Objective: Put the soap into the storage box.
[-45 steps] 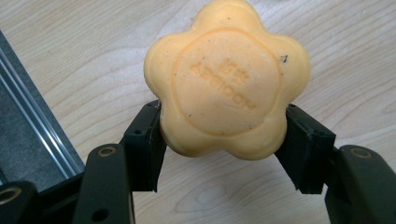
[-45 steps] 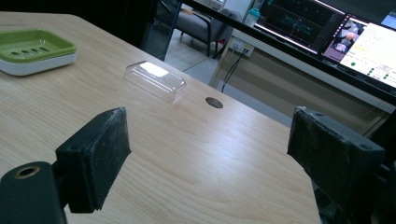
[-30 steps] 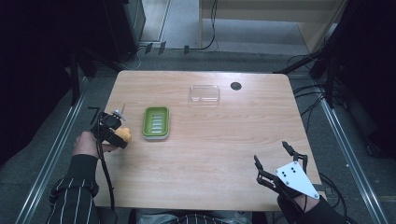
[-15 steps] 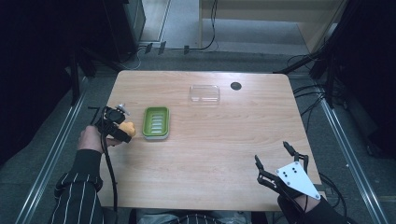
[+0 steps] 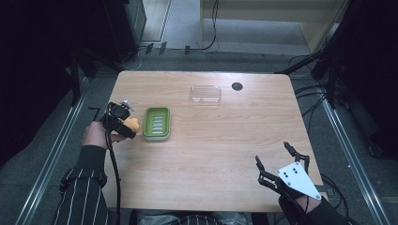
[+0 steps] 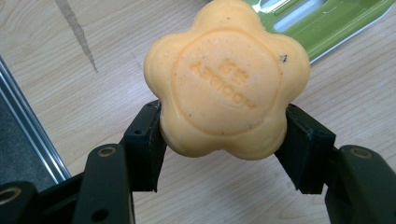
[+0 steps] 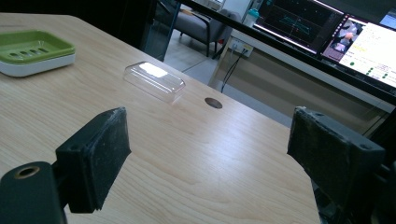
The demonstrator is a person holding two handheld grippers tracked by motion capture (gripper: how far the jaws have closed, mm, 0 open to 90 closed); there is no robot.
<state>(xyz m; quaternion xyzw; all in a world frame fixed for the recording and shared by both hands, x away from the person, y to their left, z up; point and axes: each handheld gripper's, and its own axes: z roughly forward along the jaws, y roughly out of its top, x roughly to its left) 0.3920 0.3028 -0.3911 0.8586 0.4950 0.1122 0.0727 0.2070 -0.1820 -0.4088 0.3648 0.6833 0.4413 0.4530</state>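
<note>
Orange soap (image 6: 226, 79): clamped in the left hand-held gripper (image 6: 224, 140).
Green dish (image 5: 156, 123): just right; lower flat, centred.
Right hand-held gripper (image 7: 205, 158): wide, empty.

Your soap (image 6: 226, 79): orange-yellow bar, flower-shaped with five rounded lobes, a raised ring and embossed lettering on its flat face, a few dark specks. It's clamped by its sides in your left tongs (image 6: 224, 140), flat face toward the tongs' camera, held above the tabletop (image 6: 56, 93). From the high view it sits just beside the left edge of the green soap dish (image 5: 156, 123), not in it.
</note>
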